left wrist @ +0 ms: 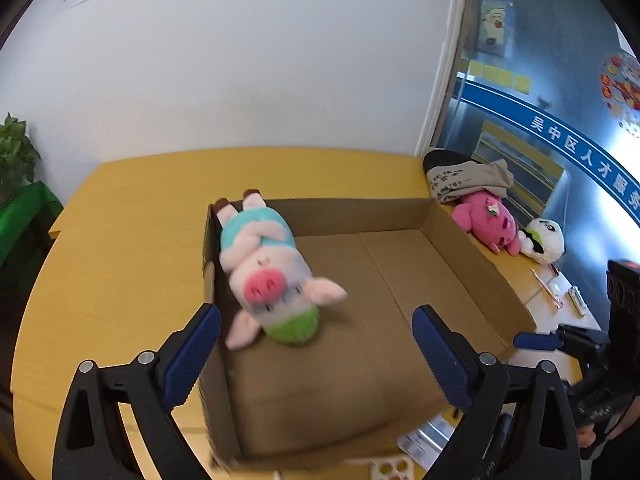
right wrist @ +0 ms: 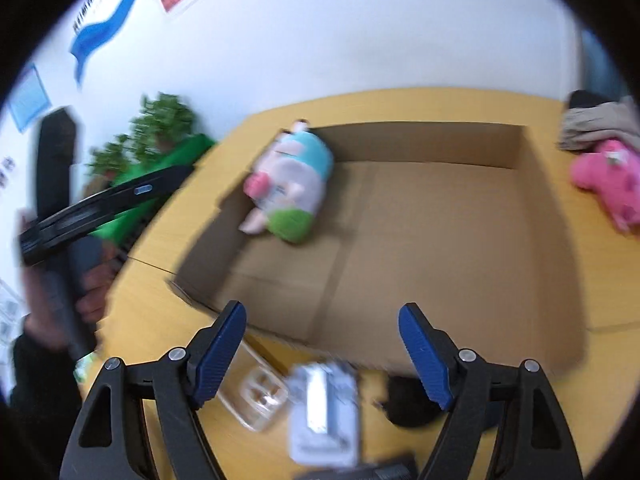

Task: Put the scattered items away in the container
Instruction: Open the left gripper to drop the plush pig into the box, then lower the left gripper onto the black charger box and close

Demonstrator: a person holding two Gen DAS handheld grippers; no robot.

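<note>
White wall behind, yellow counter in front, and the cardboard box sits open in the middle of it, so take that box as the marker for everything else. The pig plush in its blue top lies inside the box against its left wall, head towards the camera and feet propped up over the far left corner. Both tools are empty: the left gripper has its blue fingers spread wide with nothing between them, hanging over the box's near left side, and the right gripper is also well open and empty, hovering above the box's near edge. Plenty is left to tidy. Beyond the box's right wall lie a pink plush, a white and green plush next to it, and a bundle of beige cloth behind them; in front of the box's near wall sit a clear plastic tray, a white packet and a dark object I cannot make out. The risk I see is crowding: the two tools are close together at the near side, and a reach for the packet or tray could clip the box's near wall and shove it. The pig's feet over the corner could also catch a passing finger and drag it out. The right view is blurred, so small details near that edge are uncertain.
</note>
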